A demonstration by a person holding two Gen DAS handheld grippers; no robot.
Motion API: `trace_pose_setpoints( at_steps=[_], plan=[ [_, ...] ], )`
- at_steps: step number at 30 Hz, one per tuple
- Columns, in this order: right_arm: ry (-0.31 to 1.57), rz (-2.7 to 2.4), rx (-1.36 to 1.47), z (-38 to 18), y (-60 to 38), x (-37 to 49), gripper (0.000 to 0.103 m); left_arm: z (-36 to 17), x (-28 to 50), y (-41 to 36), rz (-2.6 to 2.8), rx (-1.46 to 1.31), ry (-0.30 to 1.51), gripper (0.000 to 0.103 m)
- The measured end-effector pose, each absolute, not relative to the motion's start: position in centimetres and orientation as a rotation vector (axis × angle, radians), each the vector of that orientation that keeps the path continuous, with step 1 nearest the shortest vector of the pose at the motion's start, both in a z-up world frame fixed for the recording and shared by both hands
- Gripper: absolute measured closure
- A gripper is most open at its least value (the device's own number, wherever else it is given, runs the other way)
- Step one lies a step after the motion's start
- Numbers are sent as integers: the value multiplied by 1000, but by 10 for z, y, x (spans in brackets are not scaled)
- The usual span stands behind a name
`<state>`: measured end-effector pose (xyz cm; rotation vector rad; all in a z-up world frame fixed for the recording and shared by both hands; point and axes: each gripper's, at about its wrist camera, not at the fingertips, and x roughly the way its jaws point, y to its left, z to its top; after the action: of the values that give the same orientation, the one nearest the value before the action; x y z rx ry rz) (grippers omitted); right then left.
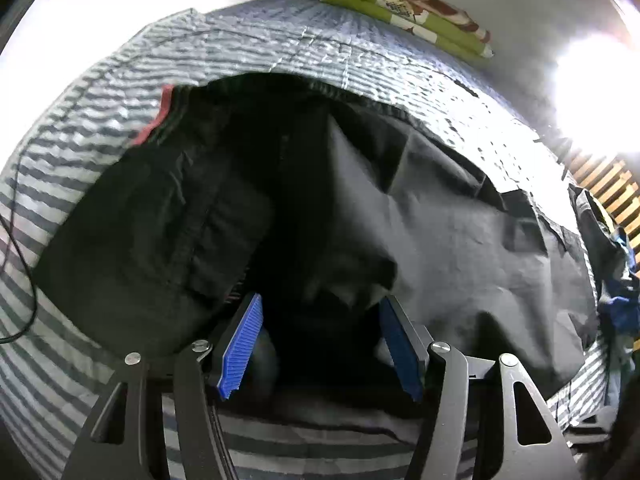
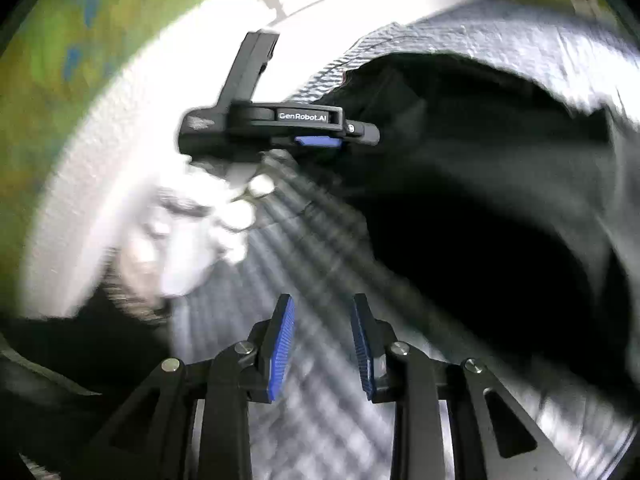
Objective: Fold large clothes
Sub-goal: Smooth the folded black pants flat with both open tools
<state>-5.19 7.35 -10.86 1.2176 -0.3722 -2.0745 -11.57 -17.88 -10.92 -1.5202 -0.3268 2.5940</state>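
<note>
Striped bedcover (image 1: 100,120) at left, dark garment (image 1: 400,220) spread across it, left gripper (image 1: 320,344) above its near edge with jaws apart and dark cloth between them, grip unclear, right gripper (image 2: 322,344) narrowly parted, empty over the stripes, folded green bedding (image 1: 400,4) at the far right corner.

surface: bed with grey-and-white striped quilt (image 1: 100,128) | on it, ahead of and between the left fingers: dark garment (image 1: 440,240), spread crumpled | far beyond the fingertips, at the wall: folded green patterned blanket (image 1: 404,8) | left of the fingers: thin black cable (image 1: 24,264)
</note>
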Motion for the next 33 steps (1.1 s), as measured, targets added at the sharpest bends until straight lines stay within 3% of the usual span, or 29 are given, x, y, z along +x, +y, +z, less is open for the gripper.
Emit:
trace_pose_setpoints(
  at_steps=[2,8,11,13,20,22,23,24,25,26,27,28,33],
  plan=[
    [-435,-2194,1218,-101,110,-33,76,-99,-110,-170,2550,-1461,-342,39],
    [-841,-2648,1210,-82,266,-5,76,-105,-99,-108,2425,-1429,-133,39],
    [-1055,-2853,1273,-78,348,4,71,-128,-99,-88,2454,-1475,48,38],
    [-1149,-2856,1327,-82,388,2,63,-126,-97,-83,2461,-1478,117,37],
    [-1145,-2718,1560,-123,429,-23,53,-124,-97,-85,2467,-1492,102,36],
    [-1103,-2729,1515,-124,416,-26,35,-125,-93,-82,2470,-1492,105,36],
    [-1055,-2766,1526,-122,409,-26,35,-126,-93,-81,2469,-1493,97,35],
    [-998,-2782,1556,-121,399,-27,37,-127,-97,-80,2466,-1494,91,35],
    [-875,-2801,1587,-121,385,-31,55,-128,-98,-80,2465,-1492,87,35],
    [-727,-2814,1645,-120,370,-34,66,-128,-98,-79,2465,-1490,86,35],
    [-645,-2823,1670,-119,360,-36,92,-128,-98,-79,2465,-1488,88,35],
    [-694,-2770,1650,-117,352,-36,99,-128,-98,-79,2465,-1489,89,35],
    [-547,-2975,1520,-60,347,-16,99,-127,-97,-80,2449,-1480,74,35]
  ],
)
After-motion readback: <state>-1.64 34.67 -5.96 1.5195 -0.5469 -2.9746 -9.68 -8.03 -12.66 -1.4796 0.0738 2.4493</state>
